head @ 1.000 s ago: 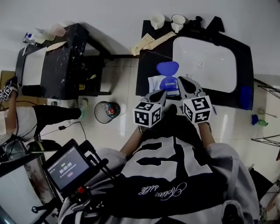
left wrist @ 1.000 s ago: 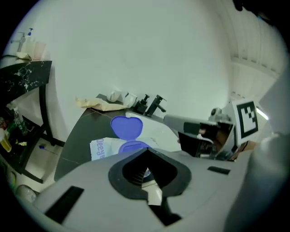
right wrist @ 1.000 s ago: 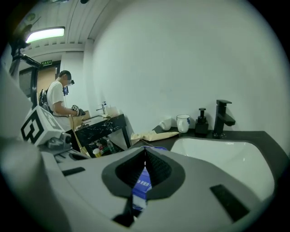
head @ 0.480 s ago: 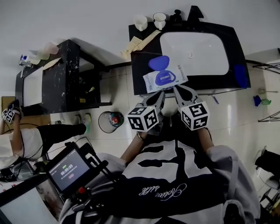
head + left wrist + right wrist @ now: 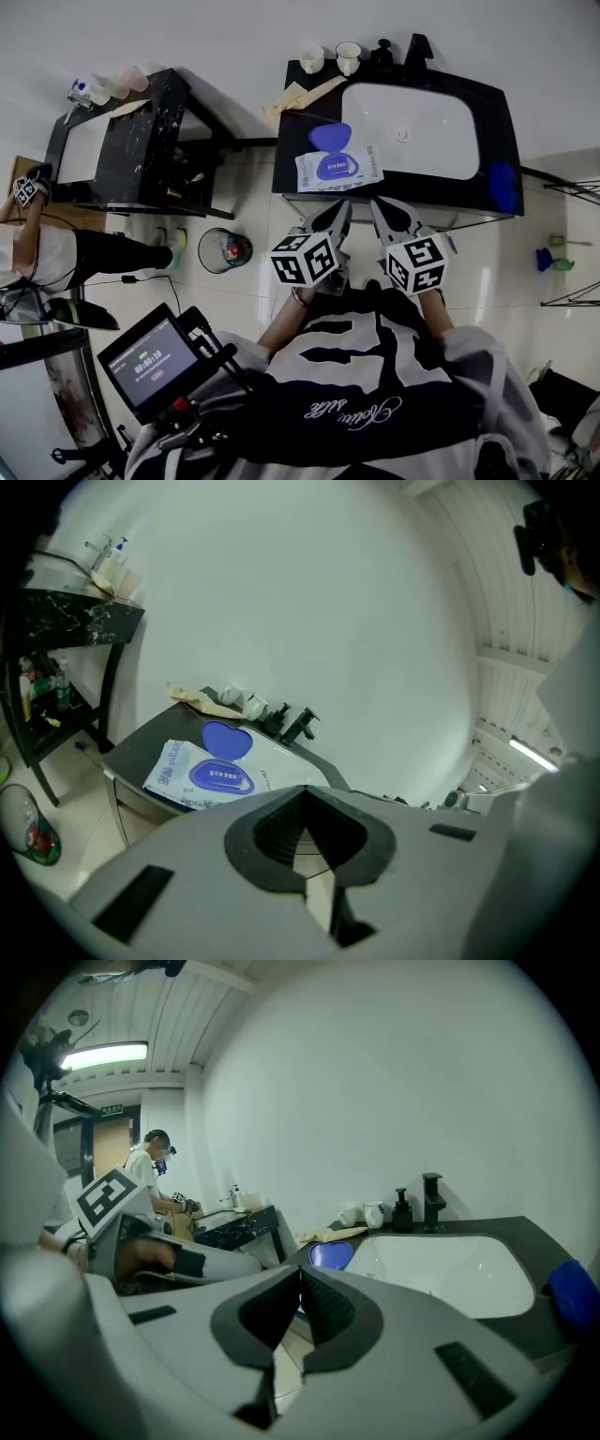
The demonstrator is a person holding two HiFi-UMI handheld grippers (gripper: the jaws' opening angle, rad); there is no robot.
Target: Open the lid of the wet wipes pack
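The pack (image 5: 337,169) lies flat just left of the sink (image 5: 422,131) with its blue lid (image 5: 330,137) already flipped back; it is probably light, soft and slippery, only the lid stiff, so best pinned at an edge, while the left gripper (image 5: 343,208) and right gripper (image 5: 378,205) hang short of the sink, both closed on nothing.

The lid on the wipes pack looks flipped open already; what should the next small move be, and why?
Probably none on the pack: the blue lid is flipped open at the far side of the wet wipes pack. The left tool and right tool hang short of the counter, jaws together and empty, so I'd rest them there.
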